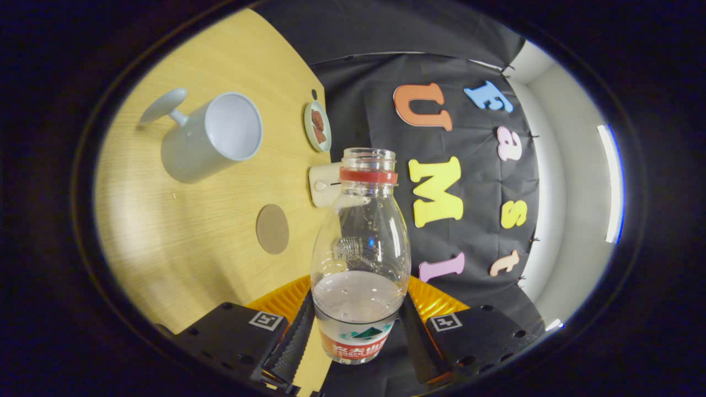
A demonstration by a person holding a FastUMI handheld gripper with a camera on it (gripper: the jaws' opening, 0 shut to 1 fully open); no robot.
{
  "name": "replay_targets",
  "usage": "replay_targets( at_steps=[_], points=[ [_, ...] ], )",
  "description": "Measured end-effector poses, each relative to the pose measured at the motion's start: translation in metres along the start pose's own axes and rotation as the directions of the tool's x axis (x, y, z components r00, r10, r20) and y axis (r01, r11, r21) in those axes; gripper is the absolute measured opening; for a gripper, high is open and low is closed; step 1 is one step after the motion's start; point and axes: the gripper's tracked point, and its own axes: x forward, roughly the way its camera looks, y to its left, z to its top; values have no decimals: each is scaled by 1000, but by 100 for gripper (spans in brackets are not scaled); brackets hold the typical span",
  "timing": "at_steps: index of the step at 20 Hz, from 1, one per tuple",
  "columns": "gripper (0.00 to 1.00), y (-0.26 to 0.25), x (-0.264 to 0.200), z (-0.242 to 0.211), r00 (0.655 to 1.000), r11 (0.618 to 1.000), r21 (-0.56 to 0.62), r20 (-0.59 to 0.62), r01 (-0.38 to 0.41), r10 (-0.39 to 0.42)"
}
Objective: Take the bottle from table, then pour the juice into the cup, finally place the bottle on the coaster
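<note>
Two fingers: gripper (pixel 357 331) clamped on bottle (pixel 359 259)
Around: cup (pixel 212 137), coaster (pixel 272 229), small dish (pixel 318 125) on table (pixel 182 248)
Bottle: uncapped, long axis along fingers, mouth pointing away

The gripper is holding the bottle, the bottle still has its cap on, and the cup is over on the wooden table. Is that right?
Not quite. The gripper view shows the bottle has no cap: its mouth is open above the red ring. The rest holds: the gripper has both fingers pressed on the bottle, and the cup is on the wooden table.
</note>
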Motion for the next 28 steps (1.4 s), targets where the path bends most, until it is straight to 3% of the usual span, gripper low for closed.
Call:
replay_targets(
  at_steps=[14,28],
  points=[
    [82,4,2,18,999,974,-226,-19,27,-32],
    [82,-4,-5,24,996,955,-290,-40,65,-79]
  ],
)
